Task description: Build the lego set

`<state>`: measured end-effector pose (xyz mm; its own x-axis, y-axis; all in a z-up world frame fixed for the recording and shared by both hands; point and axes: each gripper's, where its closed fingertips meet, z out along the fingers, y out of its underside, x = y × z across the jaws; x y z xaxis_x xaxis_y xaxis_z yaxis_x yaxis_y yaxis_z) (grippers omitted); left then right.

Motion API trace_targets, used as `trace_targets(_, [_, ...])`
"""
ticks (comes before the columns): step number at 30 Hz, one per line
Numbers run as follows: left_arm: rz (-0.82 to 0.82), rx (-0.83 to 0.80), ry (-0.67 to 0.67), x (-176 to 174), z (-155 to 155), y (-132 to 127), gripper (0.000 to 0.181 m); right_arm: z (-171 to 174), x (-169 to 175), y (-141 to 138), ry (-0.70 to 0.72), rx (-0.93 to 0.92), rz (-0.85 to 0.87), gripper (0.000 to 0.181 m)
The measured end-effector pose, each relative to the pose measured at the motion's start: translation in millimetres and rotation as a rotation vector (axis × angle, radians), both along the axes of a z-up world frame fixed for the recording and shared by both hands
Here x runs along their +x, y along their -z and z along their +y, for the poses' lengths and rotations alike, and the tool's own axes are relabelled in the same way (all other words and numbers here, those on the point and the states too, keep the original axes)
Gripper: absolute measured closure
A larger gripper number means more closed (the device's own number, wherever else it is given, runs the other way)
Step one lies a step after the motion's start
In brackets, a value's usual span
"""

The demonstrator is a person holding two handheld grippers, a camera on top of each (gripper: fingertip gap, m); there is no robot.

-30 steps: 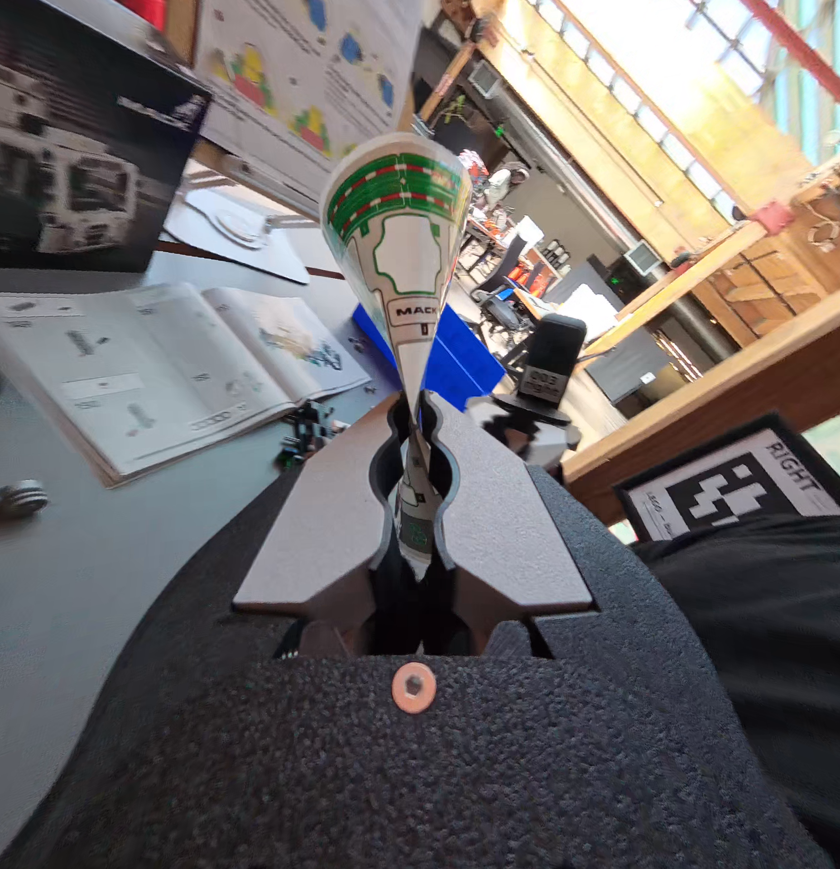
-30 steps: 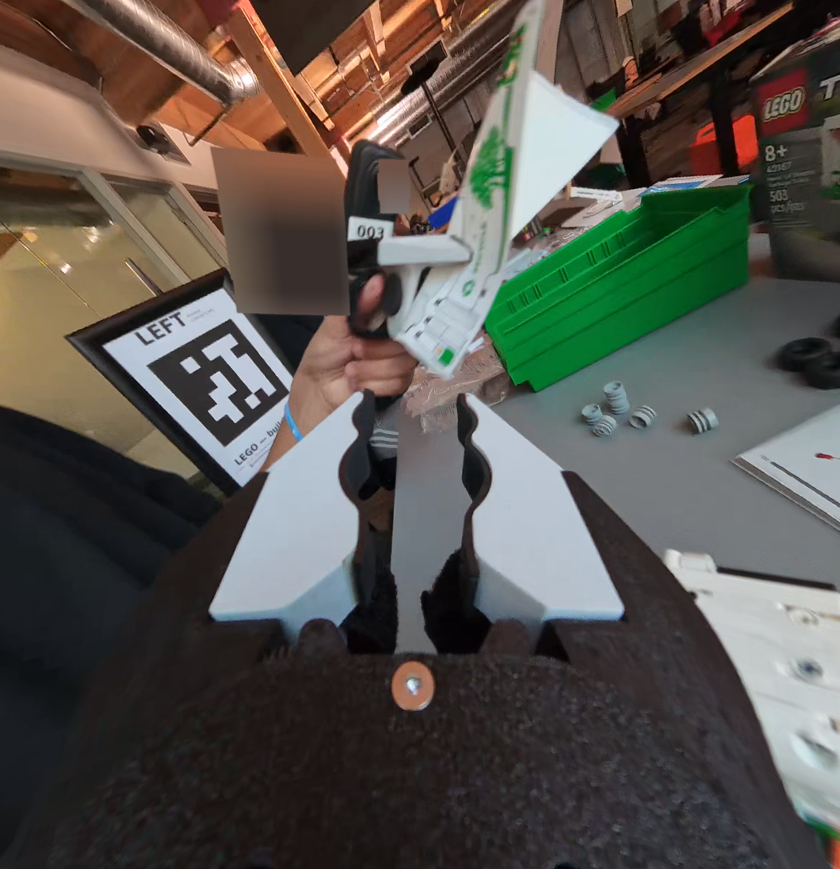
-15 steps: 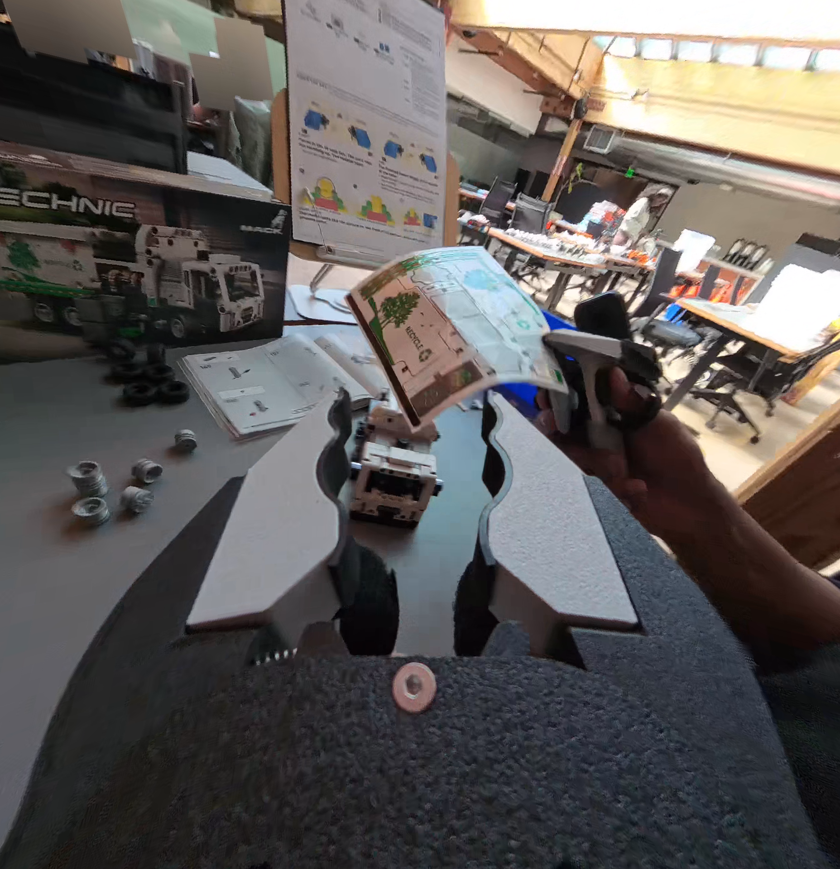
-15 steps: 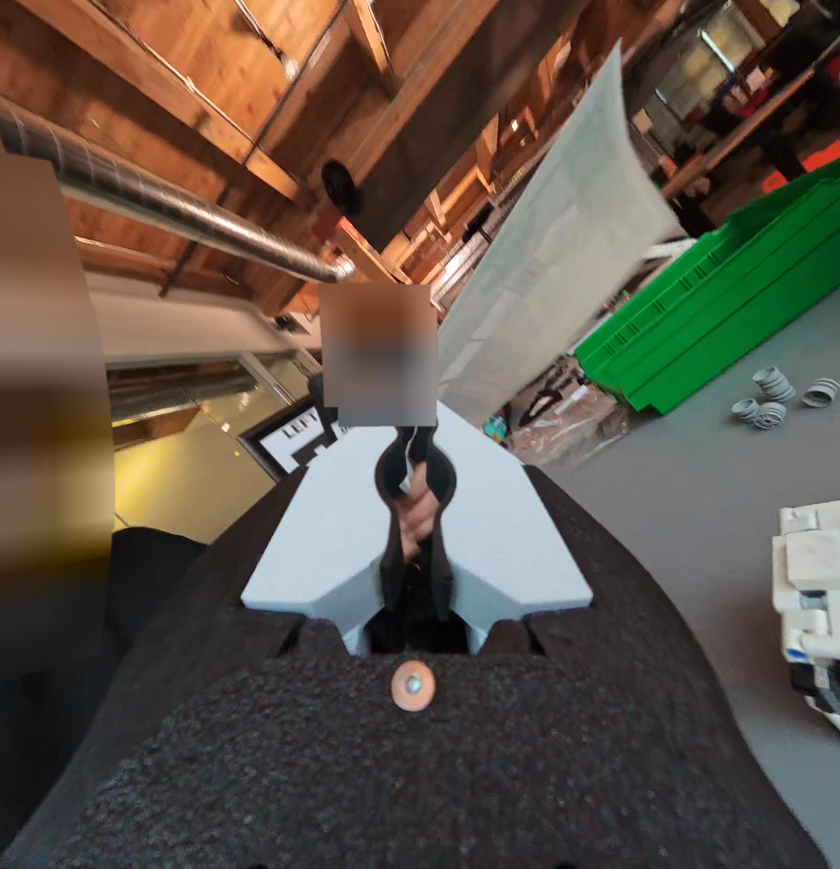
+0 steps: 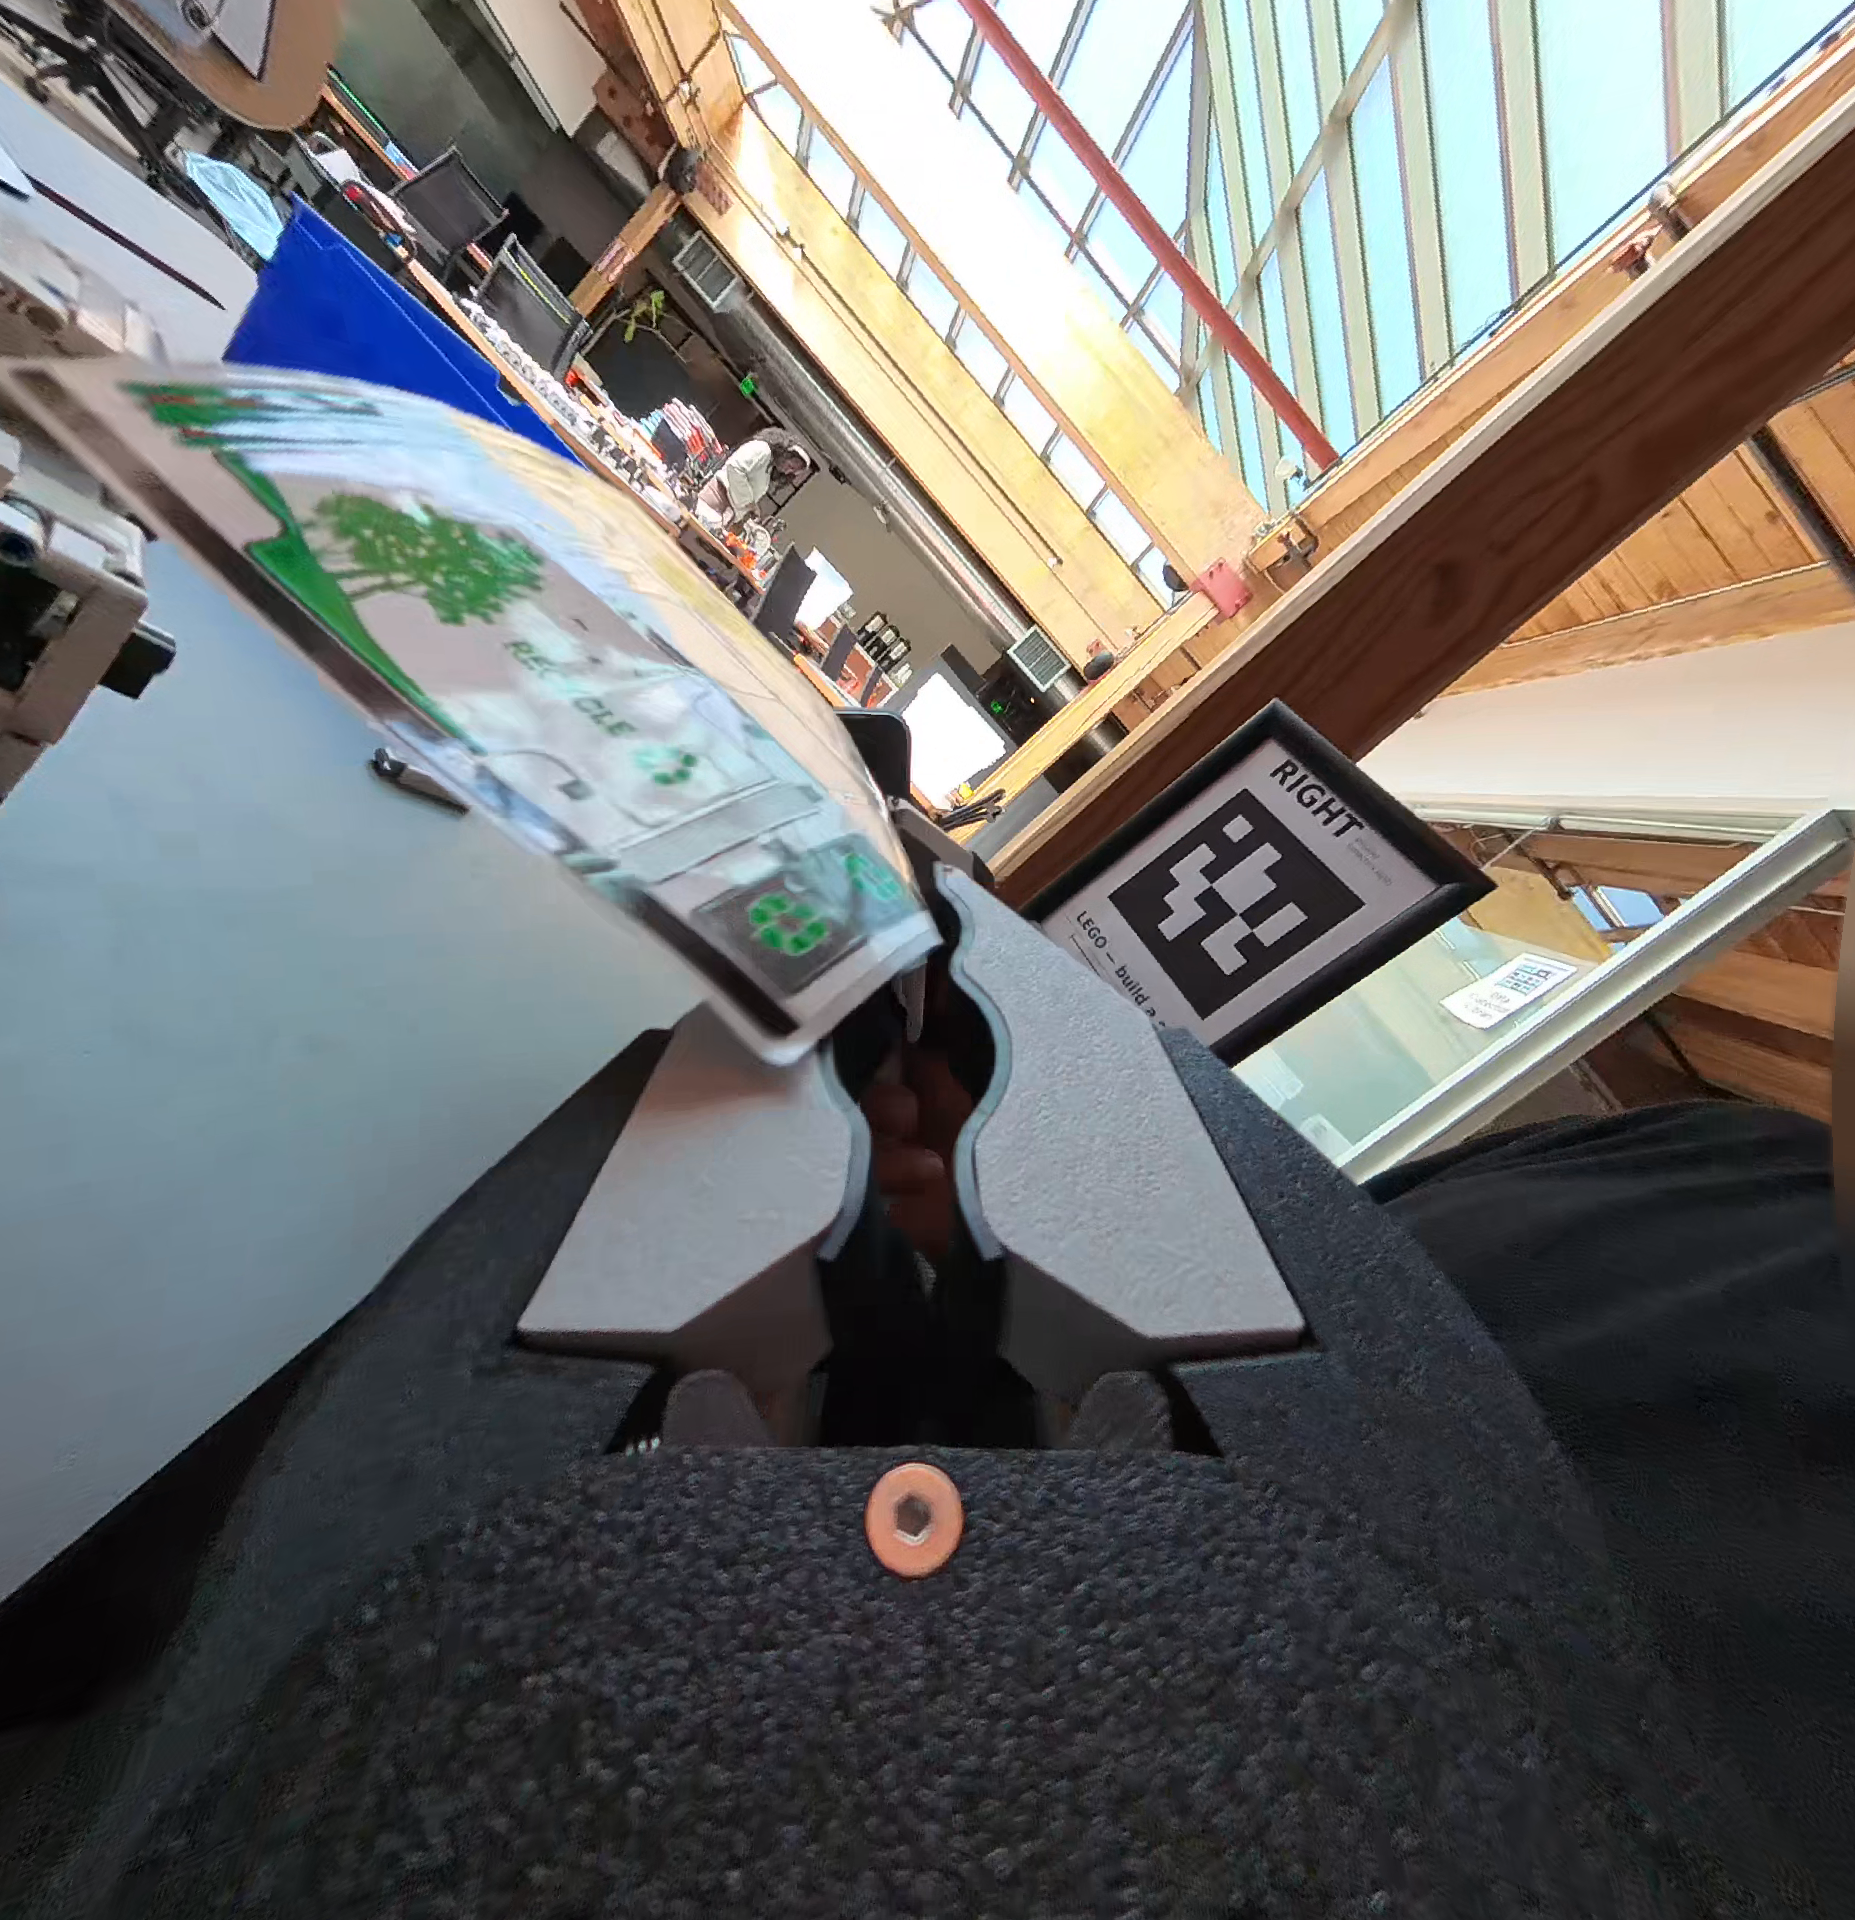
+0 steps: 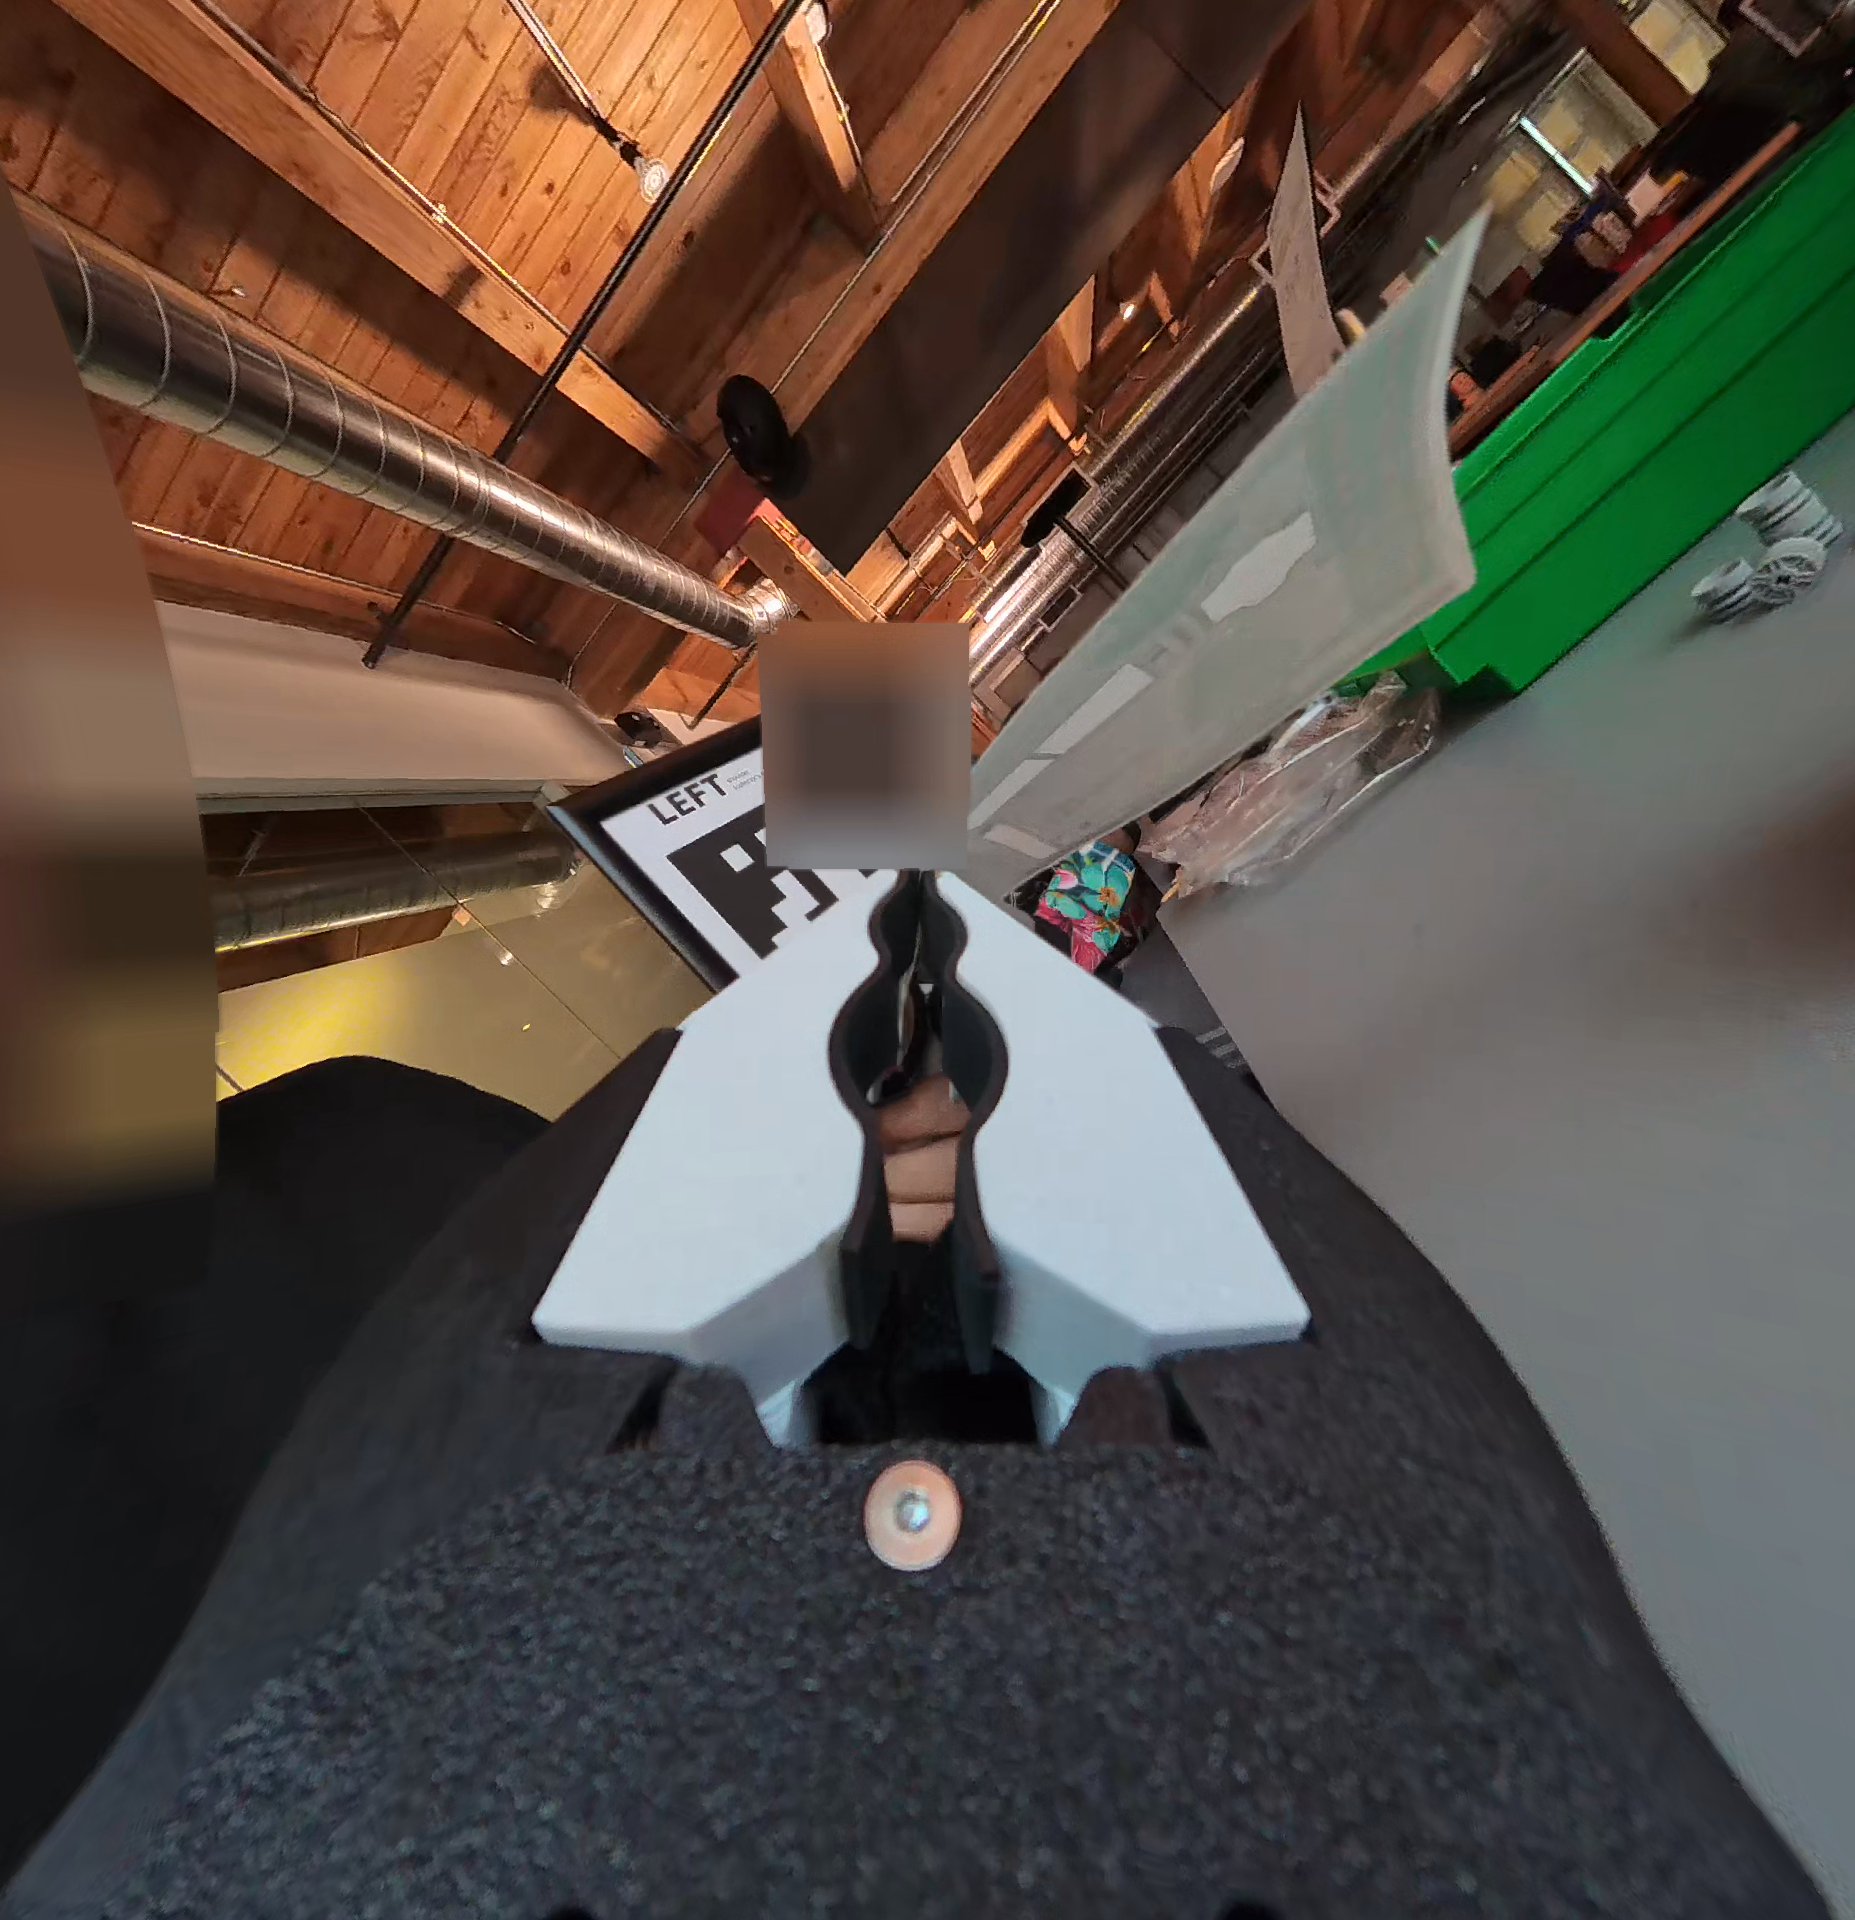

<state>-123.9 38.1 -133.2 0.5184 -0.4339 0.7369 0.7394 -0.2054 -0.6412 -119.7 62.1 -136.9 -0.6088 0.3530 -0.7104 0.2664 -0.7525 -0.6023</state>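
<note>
We hold both claws tilted up above the grey counter [image 5: 227,1039]. Our right claw [image 6: 918,914] is pressed together, pinching a corner of the glossy white sticker sheet printed with green trees and recycling marks [image 5: 549,665], which arcs over the counter. Our left claw [image 5: 928,935] stands slightly parted just beside the sheet's near corner, gripping nothing. A green plastic bin [image 6: 1671,416] sits toward the counter's far edge.
</note>
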Motion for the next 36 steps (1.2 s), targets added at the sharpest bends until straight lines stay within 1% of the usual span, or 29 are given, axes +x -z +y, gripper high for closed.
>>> trace_targets(2, [0.022,-0.027,0.006,3.4,0.9,10.4,0.181,1.6,1.6,7.6,0.0,-0.007,-0.022,0.181])
trace_targets(4, [0.053,-0.043,-0.016,3.0,2.1,17.4,0.181,2.9,-0.2,14.6,0.003,0.009,-0.051,0.181])
trace_targets(13, [0.136,-0.033,-0.017,5.5,4.0,25.8,0.181,6.5,-9.3,18.5,0.017,0.07,-0.074,0.181])
trace_targets(17, [0.155,-0.019,-0.007,8.1,3.9,27.8,0.18,7.3,-12.4,20.1,0.034,0.044,-0.086,0.181])
trace_targets(23, [0.228,-0.06,-0.05,7.5,7.0,40.8,0.181,8.5,-11.4,26.6,0.062,0.085,-0.111,0.181])
trace_targets(25, [0.214,-0.055,-0.063,4.8,6.4,39.3,0.181,17.1,-9.0,27.2,0.12,0.166,-0.108,0.169])
trace_targets(26, [0.193,-0.048,-0.07,2.5,5.6,36.7,0.181,24.7,-5.2,24.1,0.171,0.245,-0.094,0.161])
trace_targets(28, [0.165,-0.062,-0.072,-1.1,5.1,35.8,0.181,35.4,7.0,11.1,0.314,0.526,-0.028,0.16])
trace_targets(29, [0.163,-0.066,-0.072,-1.9,5.0,35.3,0.181,31.5,12.7,3.4,0.352,0.681,0.01,0.16])
trace_targets(31, [0.167,-0.059,-0.063,-0.9,5.0,31.3,0.181,14.6,15.4,-0.5,0.359,0.953,0.03,0.154])
trace_targets(33, [0.175,-0.047,-0.044,0.9,6.9,22.6,0.181,0.4,13.1,-0.3,0.344,1.152,0.074,0.156])
trace_targets(34, [0.18,-0.041,-0.037,0.7,8.4,16.3,0.181,-0.3,10.4,-2.6,0.348,1.223,0.098,0.157])
trace_targets(36, [0.192,-0.031,-0.038,-3.4,12.7,1.1,0.181,-4.3,7.1,-14.9,0.303,1.268,0.155,0.155])
